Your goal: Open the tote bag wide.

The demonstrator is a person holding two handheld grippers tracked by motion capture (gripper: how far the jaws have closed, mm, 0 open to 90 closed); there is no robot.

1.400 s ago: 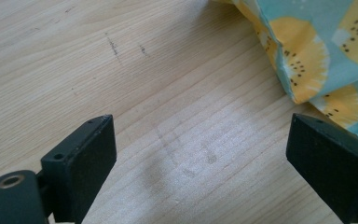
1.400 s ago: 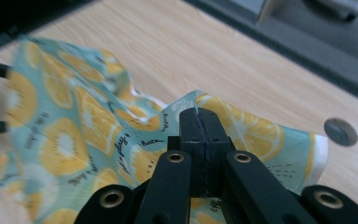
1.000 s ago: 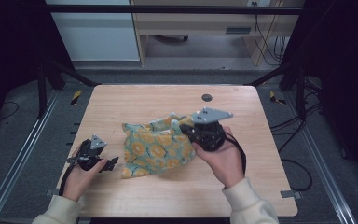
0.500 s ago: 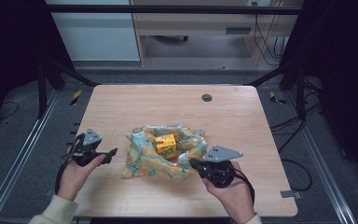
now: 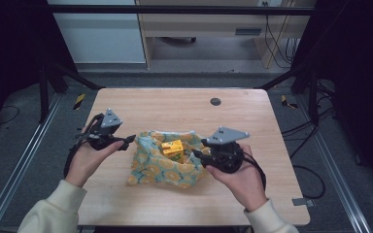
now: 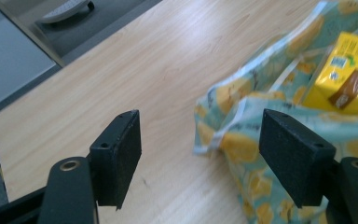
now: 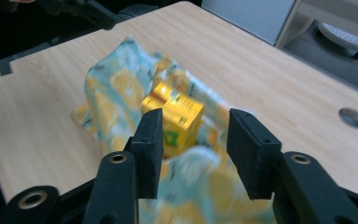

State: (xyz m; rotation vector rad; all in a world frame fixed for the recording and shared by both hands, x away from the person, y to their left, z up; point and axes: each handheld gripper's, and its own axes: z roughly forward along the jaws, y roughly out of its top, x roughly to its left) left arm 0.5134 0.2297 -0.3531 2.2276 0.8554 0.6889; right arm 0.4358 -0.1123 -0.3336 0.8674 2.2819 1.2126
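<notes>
Right tool before blurred cloth, box half-hidden.

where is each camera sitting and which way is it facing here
High view: fixed above the person's side, looking forward and down on the table; both forearms, the left hand-held gripper and right hand-held gripper show.
Left gripper view: rides that gripper, looking past its open jaws at the patterned cloth.
Right gripper view: rides that gripper, looking past its open jaws at the yellow box.
Shared: both gripper views show the box on the cloth.
</notes>
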